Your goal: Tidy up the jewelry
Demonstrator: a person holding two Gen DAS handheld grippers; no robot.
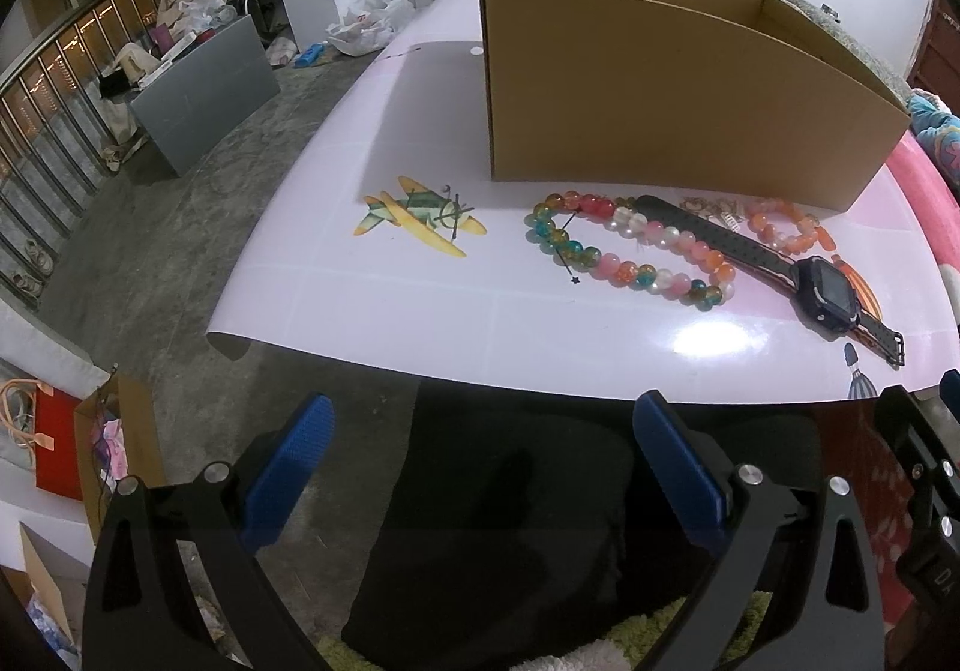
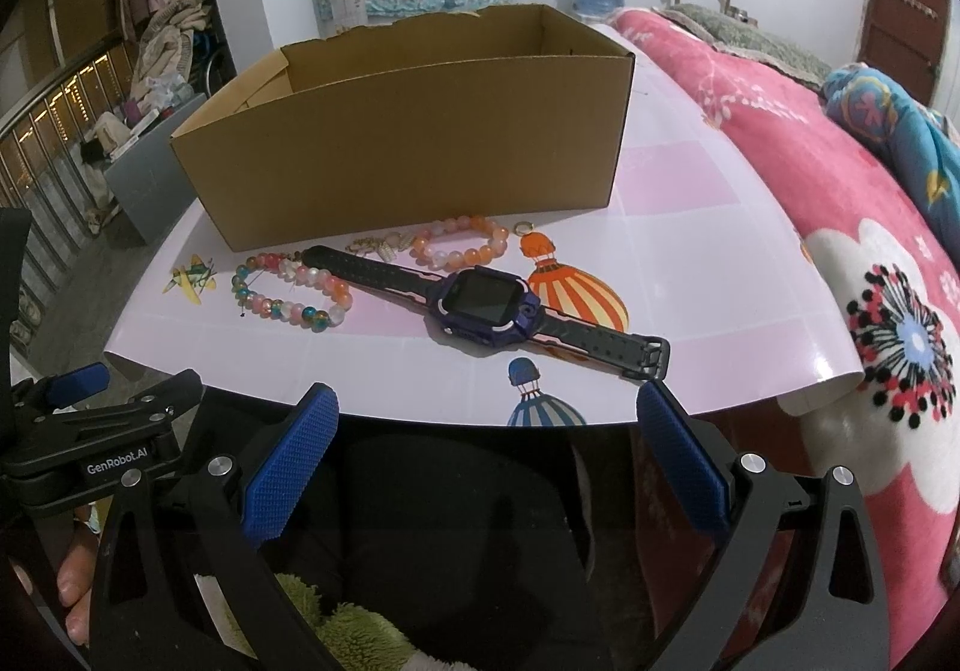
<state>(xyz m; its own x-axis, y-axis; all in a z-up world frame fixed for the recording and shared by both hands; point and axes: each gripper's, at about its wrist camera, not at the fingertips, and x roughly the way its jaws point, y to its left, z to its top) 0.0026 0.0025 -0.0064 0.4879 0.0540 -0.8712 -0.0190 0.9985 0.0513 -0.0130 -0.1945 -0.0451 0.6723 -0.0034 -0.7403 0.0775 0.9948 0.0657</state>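
**Jewelry laid out before an open box; both grippers idle at the near edge**

The tabletop (image 2: 690, 275) carries a glossy pink-and-white sheet printed with balloons and a small aeroplane. An open cardboard box (image 2: 408, 143) stands toward its far side, top flaps off, interior not visible from either view.

In front of the box, the jewelry lies in a loose row:
- A multicoloured bead bracelet (image 1: 624, 251), at the left end, flat on the sheet.
- A dark wristwatch (image 2: 486, 305), strap laid out straight; its far strap end runs between the two bracelets, and the near buckle end lies closest to the table edge.
- An orange-and-pink bead bracelet (image 2: 462, 245), just in front of the box wall.
- A small gold-toned chain piece (image 2: 378, 246), between the watch strap and the orange bracelet; detail too fine to make out.
- A small gold ring (image 2: 523, 228), just right of the orange bracelet.

The left gripper (image 1: 480, 467) hangs short of the table edge, jaws spread wide, nothing between the blue pads. The right gripper (image 2: 486, 461) stands likewise: jaws wide apart, empty, in line with the watch. Neither touches any item.

A pink floral blanket (image 2: 840, 263) lies beside the tabletop on the right.
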